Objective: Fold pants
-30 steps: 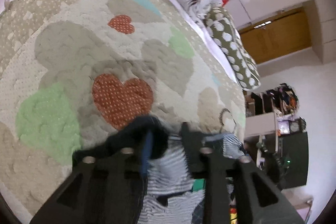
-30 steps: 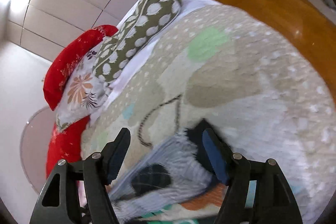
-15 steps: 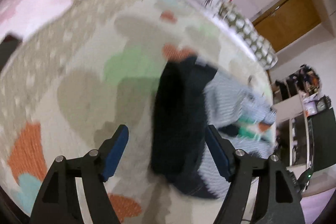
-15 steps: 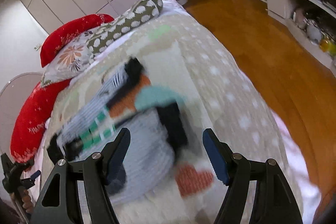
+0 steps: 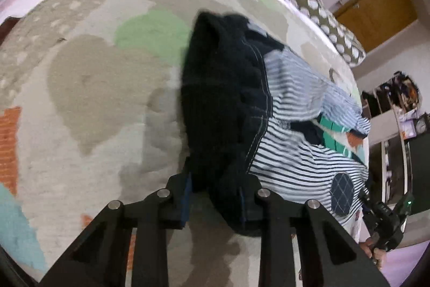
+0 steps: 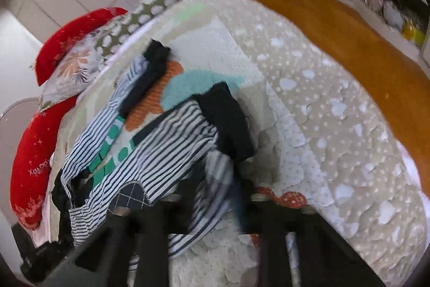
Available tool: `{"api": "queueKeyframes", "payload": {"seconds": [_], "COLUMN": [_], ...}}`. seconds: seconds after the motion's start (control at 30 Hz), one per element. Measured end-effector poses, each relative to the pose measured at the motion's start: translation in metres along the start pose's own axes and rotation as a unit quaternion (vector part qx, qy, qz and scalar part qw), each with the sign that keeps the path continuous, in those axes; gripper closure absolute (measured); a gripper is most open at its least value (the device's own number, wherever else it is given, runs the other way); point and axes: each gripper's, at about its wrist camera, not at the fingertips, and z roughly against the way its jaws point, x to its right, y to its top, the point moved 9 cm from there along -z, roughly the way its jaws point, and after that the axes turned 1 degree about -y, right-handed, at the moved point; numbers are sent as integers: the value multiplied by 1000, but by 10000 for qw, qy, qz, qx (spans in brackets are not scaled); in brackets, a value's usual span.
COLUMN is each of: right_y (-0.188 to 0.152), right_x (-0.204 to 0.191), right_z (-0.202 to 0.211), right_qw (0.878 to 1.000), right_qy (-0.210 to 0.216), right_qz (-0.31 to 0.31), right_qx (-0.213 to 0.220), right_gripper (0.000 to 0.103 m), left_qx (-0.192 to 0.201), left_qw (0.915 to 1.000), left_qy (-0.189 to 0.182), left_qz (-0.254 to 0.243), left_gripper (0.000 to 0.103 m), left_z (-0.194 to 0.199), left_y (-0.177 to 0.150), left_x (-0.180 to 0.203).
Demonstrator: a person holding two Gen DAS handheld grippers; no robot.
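Note:
Small striped pants (image 5: 298,152) with a dark navy waistband (image 5: 225,98) and dark cuffs lie on a patchwork quilt (image 5: 94,77). My left gripper (image 5: 215,195) has its fingers on either side of the waistband's near end and is closed on it. In the right wrist view the pants (image 6: 161,149) lie spread with both legs toward the pillows. My right gripper (image 6: 212,209) is blurred; its fingers sit around the striped fabric near a dark cuff (image 6: 228,123) and look closed on it.
Red, floral and dotted pillows (image 6: 139,15) line the head of the bed. The bed edge drops to a wooden floor (image 6: 349,26) on the right. Shelves (image 5: 397,109) and a door stand beyond.
Both grippers were open half a second ago, held back from the pants. Now each has moved down onto the pants and closed on the fabric.

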Motion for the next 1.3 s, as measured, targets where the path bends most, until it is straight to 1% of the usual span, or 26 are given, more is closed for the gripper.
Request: {"api": "queueKeyframes", "payload": {"seconds": [0.03, 0.17, 0.23, 0.33, 0.4, 0.47, 0.5, 0.57, 0.63, 0.7, 0.77, 0.8, 0.83, 0.87, 0.93, 1.0, 1.07, 1.1, 1.13, 1.2, 1.3], "right_y": [-1, -22, -40, -70, -90, -104, -111, -123, -126, -120, -108, -101, -95, -89, -76, -64, -46, -41, -29, -9, 24], "right_x": [-1, -19, -31, -44, -45, -41, -37, -27, -20, -16, -13, -12, -12, -14, -18, -27, -45, -52, -65, -81, -99], "right_z": [1, 10, 19, 35, 44, 51, 54, 57, 62, 67, 78, 85, 91, 95, 104, 104, 95, 90, 80, 61, 26], "right_qw": [10000, 9982, 9959, 9912, 9893, 9891, 9894, 9907, 9921, 9922, 9929, 9933, 9934, 9933, 9932, 9927, 9920, 9915, 9911, 9921, 9948], "right_qy": [79, 322, 359, 452, 510, 553, 543, 529, 625, 714, 734, 720, 729, 745, 770, 744, 717, 738, 720, 632, 306], "right_qz": [15, 437, 765, 1180, 1288, 1279, 1253, 1146, 979, 864, 829, 838, 853, 860, 866, 951, 1036, 1069, 1113, 1086, 967], "right_qx": [-40, -258, -325, -387, -448, -482, -492, -511, -477, -552, -432, -324, -253, -211, -99, -63, -99, -116, -115, -69, 41], "right_gripper": [92, 94, 94, 94, 94, 94, 94, 93, 92, 85, 59, 57, 56, 56, 56, 56, 56, 56, 54, 51, 50], "left_qx": [55, 195, 239, 284, 310, 297, 247, 231, 285, 440, 702, 817, 938, 979, 989, 1001, 1083, 1132, 1200, 1262, 1150], "left_qw": [10000, 9997, 9995, 9995, 9995, 9995, 9996, 9996, 9995, 9989, 9965, 9947, 9922, 9912, 9905, 9904, 9896, 9891, 9883, 9873, 9876], "left_qy": [-38, -165, -184, -104, -57, 23, 73, 152, 86, 105, 369, 523, 680, 725, 694, 618, 516, 465, 385, 263, 99], "left_qz": [-5, 45, 40, -42, -80, -121, -111, -88, -82, -99, -253, -343, -454, -515, -654, -721, -796, -824, -861, -927, -1067], "left_gripper": [77, 77, 77, 77, 76, 73, 69, 67, 56, 54, 54, 53, 52, 52, 51, 50, 49, 44, 40, 38, 38], "left_z": [9, 36, 52, 66, 72, 74, 73, 73, 80, 93, 108, 113, 120, 124, 127, 126, 126, 127, 127, 125, 116], "left_y": [1, 2, -4, -17, -25, -36, -41, -47, -50, -50, -45, -43, -42, -41, -40, -40, -41, -43, -46, -53, -66], "left_x": [-5, -24, -32, -45, -54, -67, -74, -87, -95, -101, -108, -109, -110, -109, -99, -87, -68, -59, -47, -31, -15]}}
